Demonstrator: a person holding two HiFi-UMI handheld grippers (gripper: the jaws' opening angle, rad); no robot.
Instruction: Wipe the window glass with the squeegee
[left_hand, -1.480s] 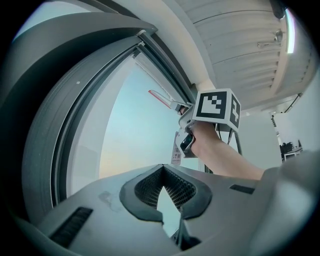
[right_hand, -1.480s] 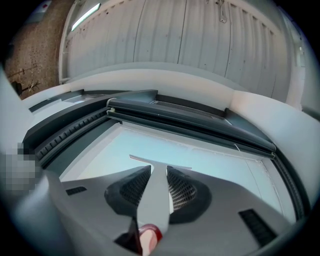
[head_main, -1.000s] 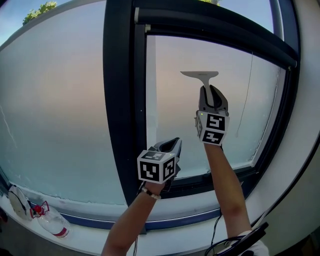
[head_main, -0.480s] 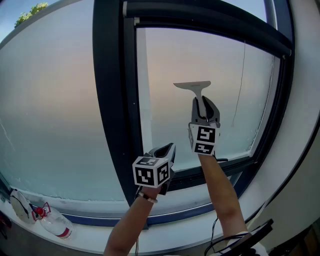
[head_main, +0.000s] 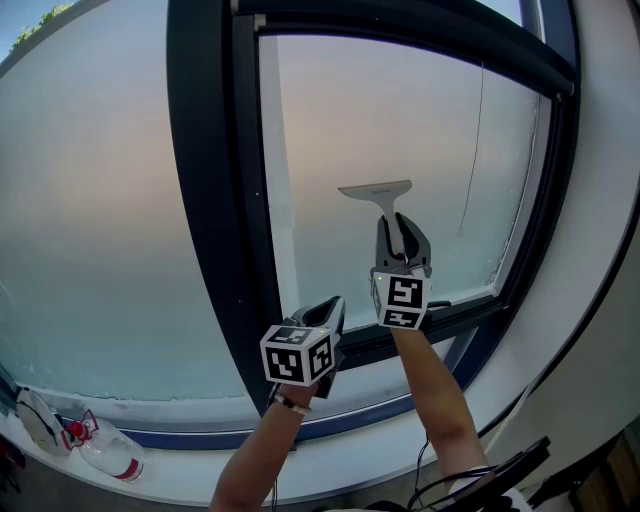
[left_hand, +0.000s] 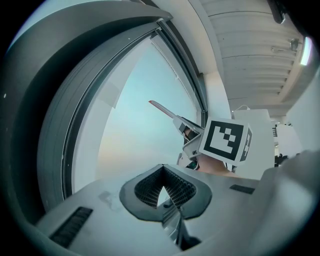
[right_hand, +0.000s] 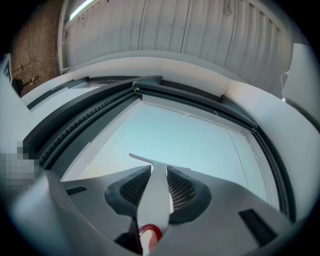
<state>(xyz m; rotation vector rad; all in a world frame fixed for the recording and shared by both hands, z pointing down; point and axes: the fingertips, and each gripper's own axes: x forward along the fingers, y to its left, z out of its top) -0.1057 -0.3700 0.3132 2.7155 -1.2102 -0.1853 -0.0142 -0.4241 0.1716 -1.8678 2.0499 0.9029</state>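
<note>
1. Down the pane comes the squeegee (head_main: 378, 190) over the last second. Its blade now sits lower on the glass (head_main: 420, 110), nearer the bottom rail of the frame (head_main: 205, 200), and the right claw (head_main: 401, 243) has dropped with it.
2. I have the right claw clamped on the squeegee's handle. The right gripper view shows the handle running up between both pads, with the blade lying crosswise and seemingly against the glass beyond.
3. The left claw (head_main: 328, 308) has its jaws together with nothing between them. It hangs by the frame's upright, below and left of the squeegee, and takes no part in the work.
4. I judge the step in hand to be a downward stroke on the right-hand pane. The stroke is past the pane's middle, and a strip of glass under the blade is left to cover.
5. The next move calls for carrying the pull on to the bottom rail, with the blade level and flat on the glass under even pressure.
6. After that I would lift off and reset at the top for a lane beside this one, since the blade is narrower than the pane.
7. The grip needs to stay firm so the handle does not twist between the pads near the rail.
</note>
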